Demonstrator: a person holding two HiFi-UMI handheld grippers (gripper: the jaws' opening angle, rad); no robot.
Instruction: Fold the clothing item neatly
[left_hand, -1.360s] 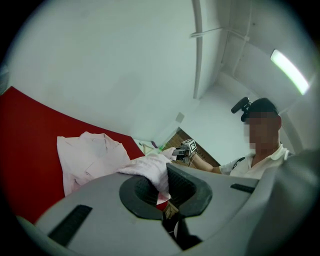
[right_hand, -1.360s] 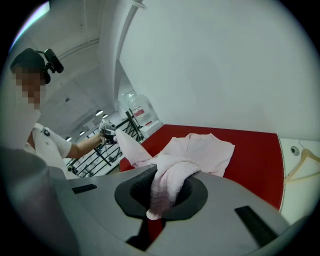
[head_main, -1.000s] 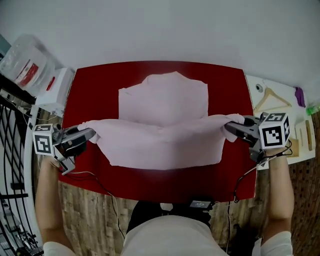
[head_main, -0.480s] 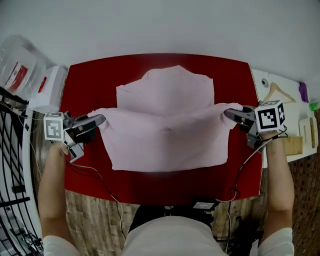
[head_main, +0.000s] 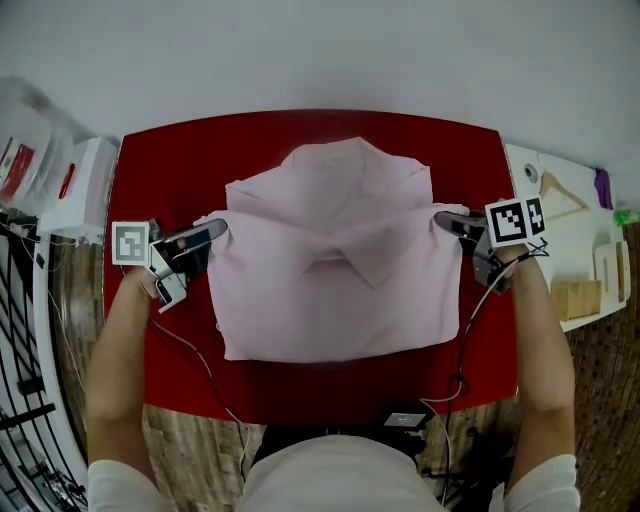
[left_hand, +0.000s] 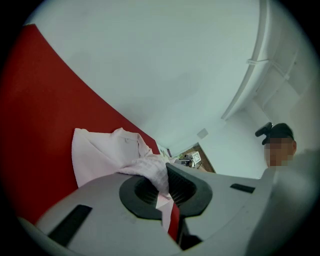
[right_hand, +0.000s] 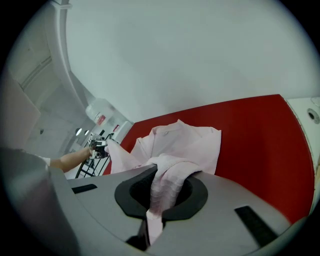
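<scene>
- Gripper views: left hand-held gripper and right hand-held gripper are each clamped tight on shirt fabric.
- Head view only: whole shirt on red desk; forearms extended, jaws pointing inward.

Left hand-held gripper pinches a bunched fold of a pale pink shirt, its grey jaws closed tight on the cloth, which spills out over the black pads. Beyond the gripper, the rest of the shirt lies on a red desk. Above the gripper rises a white wall; to the gripper's right is a person in a dark cap.
</scene>
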